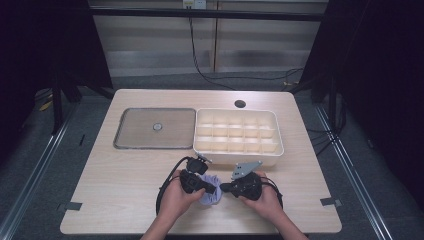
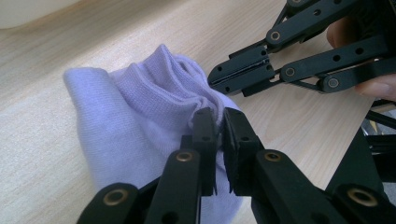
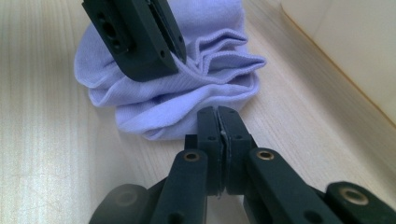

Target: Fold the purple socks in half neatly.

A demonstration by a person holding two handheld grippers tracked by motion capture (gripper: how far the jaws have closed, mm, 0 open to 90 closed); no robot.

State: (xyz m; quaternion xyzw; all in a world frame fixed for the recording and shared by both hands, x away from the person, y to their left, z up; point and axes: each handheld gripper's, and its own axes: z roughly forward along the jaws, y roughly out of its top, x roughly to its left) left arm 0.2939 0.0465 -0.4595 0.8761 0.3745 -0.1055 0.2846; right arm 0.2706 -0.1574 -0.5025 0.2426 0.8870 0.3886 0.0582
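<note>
Your left gripper [image 2: 219, 119] has its jaws almost together, with a fold of the pale purple sock [image 2: 135, 112] caught at the tips, so it seems to pinch the cuff and keep the bundle from opening. Your right gripper [image 3: 218, 116] has its jaws pressed together on nothing; in the right gripper view its tips stand just beside the sock's edge and hold no cloth. The sock [image 1: 211, 189] lies bunched on the wooden table [image 1: 125, 190], just in front of the white divided box [image 1: 238, 136], between your two hands. I judge the box is near so that the carry is short. The grey tray [image 1: 155, 128] lies left of the box. The right gripper probably waits shut to press the fold
</note>
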